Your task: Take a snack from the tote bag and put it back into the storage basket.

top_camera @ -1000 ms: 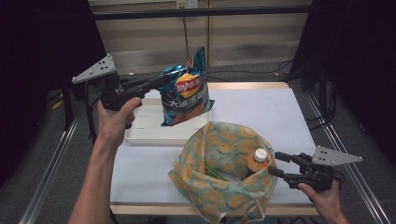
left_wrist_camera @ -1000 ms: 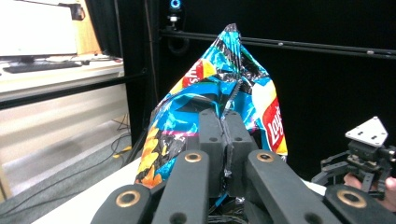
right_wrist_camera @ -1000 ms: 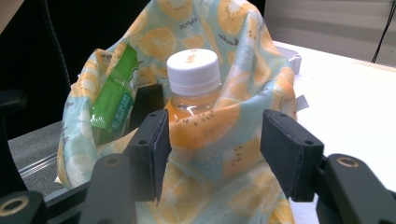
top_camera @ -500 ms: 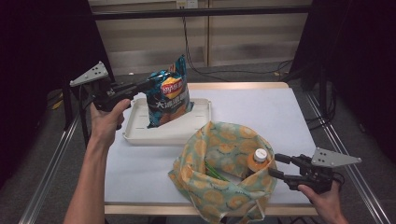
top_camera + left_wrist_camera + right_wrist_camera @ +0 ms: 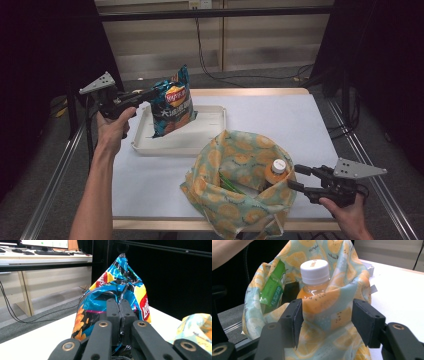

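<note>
A blue chip bag point(image 5: 173, 106) hangs tilted over the white tray point(image 5: 210, 135), its lower end in the tray. My left gripper point(image 5: 153, 93) is shut on the bag's left edge; in the left gripper view the jaws meet on the foil of the chip bag point(image 5: 115, 292). At the front stands an orange-patterned cloth bag point(image 5: 235, 185) holding an orange drink bottle point(image 5: 276, 170) with a white cap and a green packet point(image 5: 273, 286). My right gripper point(image 5: 295, 179) is open at the cloth bag's right side, its jaws either side of a fold of the cloth bag point(image 5: 324, 315) in front of the bottle point(image 5: 315, 277).
The white table point(image 5: 280, 115) is bare at the right and back. Metal rails point(image 5: 55, 190) run along both sides. Black curtains stand left and right, and cables lie on the floor behind.
My left gripper has carried the chip bag leftward and lowered it over the tray. The right gripper has stayed beside the cloth bag.
</note>
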Available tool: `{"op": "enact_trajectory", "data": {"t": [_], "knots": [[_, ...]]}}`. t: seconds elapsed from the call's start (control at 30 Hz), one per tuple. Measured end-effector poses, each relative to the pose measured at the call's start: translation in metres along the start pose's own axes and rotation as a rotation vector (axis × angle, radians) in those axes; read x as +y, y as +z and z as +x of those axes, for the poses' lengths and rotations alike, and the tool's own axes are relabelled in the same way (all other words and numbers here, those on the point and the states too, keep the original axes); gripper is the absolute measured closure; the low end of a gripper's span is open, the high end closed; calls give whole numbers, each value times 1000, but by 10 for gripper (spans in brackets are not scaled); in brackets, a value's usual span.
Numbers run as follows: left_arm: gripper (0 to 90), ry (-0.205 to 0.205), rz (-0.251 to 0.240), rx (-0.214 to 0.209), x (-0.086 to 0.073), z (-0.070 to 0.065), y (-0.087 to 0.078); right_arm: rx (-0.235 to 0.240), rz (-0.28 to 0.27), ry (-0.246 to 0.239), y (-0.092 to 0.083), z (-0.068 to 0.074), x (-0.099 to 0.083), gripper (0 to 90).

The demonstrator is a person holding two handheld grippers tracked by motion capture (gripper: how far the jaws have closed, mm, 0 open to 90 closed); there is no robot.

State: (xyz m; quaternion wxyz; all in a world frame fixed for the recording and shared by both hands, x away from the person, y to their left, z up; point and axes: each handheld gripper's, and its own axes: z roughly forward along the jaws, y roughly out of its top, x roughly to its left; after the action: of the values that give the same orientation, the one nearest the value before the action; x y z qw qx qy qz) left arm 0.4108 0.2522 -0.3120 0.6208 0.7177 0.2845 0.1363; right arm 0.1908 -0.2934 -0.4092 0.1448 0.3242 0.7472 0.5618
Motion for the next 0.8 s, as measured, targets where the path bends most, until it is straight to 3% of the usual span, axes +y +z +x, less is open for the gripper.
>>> {"op": "enact_trajectory", "data": {"t": [0.23,0.5,0.8], "knots": [[887,-41,34,-19,-15,19,9,6,8,2,1,0,-2,425],[888,-51,90,17,-26,33,21,10,10,-1,2,1,-2,425],[886,-77,118,29,-38,47,35,7,13,1,1,0,-3,425]]}}
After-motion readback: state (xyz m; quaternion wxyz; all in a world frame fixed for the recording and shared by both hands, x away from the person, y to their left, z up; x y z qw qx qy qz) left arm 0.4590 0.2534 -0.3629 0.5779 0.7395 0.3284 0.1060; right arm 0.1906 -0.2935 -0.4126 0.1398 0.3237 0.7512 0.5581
